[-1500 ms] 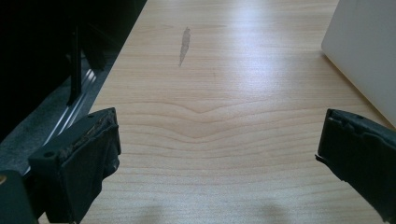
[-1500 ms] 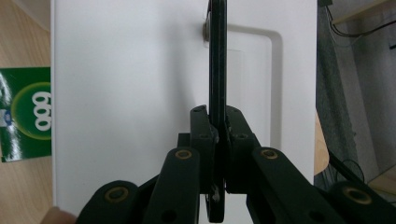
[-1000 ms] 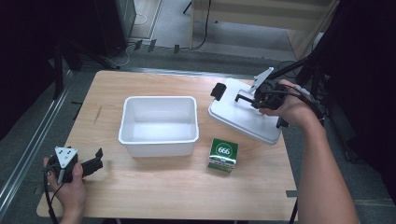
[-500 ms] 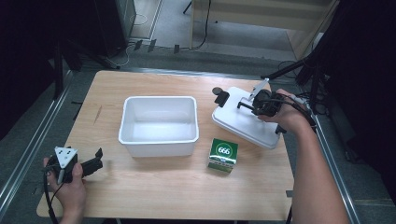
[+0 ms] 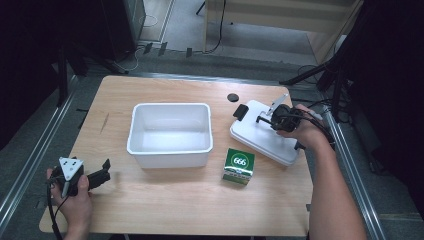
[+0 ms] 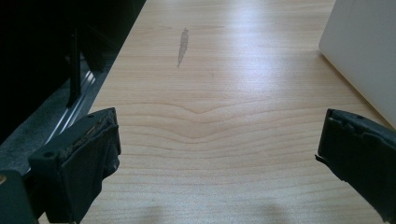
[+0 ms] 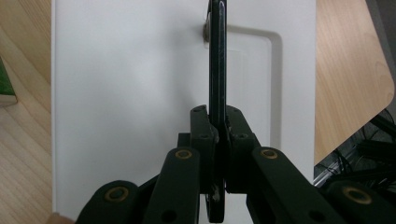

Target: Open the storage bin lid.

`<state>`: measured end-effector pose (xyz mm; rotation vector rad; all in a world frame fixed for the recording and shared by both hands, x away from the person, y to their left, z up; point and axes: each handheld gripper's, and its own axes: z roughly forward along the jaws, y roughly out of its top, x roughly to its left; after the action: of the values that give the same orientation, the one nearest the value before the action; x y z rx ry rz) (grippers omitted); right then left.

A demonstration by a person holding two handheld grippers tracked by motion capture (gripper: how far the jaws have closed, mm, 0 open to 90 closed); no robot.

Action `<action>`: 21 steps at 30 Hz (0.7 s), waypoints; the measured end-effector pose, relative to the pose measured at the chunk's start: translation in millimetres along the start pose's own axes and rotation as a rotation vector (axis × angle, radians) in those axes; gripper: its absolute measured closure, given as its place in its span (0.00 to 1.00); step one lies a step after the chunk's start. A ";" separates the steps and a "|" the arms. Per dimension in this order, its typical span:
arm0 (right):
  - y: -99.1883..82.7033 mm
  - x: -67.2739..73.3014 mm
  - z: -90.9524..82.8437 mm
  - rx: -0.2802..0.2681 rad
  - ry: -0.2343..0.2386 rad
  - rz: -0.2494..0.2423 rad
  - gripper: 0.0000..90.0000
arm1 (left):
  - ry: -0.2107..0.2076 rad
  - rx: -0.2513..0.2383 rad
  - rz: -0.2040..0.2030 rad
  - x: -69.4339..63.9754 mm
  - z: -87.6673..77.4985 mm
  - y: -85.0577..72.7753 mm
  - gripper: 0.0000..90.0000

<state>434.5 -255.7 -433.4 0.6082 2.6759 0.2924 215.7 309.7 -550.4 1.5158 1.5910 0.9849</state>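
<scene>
Your right gripper (image 7: 218, 135) has its 2 fingers clamped on the thin black handle (image 7: 217, 60) standing edge-up between them, over the white lid (image 5: 265, 135). Your left gripper (image 6: 219, 154) has its fingers wide apart above bare tabletop (image 6: 224, 93), the white bin (image 5: 170, 132) just beyond.

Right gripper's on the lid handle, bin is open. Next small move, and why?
Probably lift straight up a little. The right gripper is shut on the lid's thin black handle, and the white lid looks to lie on the table beside the open white bin. Raising it first should keep it clear of the green box on the way left.
</scene>
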 end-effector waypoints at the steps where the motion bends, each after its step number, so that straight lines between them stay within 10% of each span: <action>1: -1.6 0.4 2.2 -0.001 0.000 -0.003 0.94 | 0.000 0.000 0.000 0.0 0.0 0.0 0.00; 21: -17.6 11.9 30.4 -0.023 -0.026 0.050 0.94 | 0.005 0.001 0.009 -0.7 -0.1 0.0 0.00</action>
<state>430.4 -262.4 -469.6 0.6679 2.6324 0.3258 215.6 309.0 -550.4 1.5241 1.5895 0.9932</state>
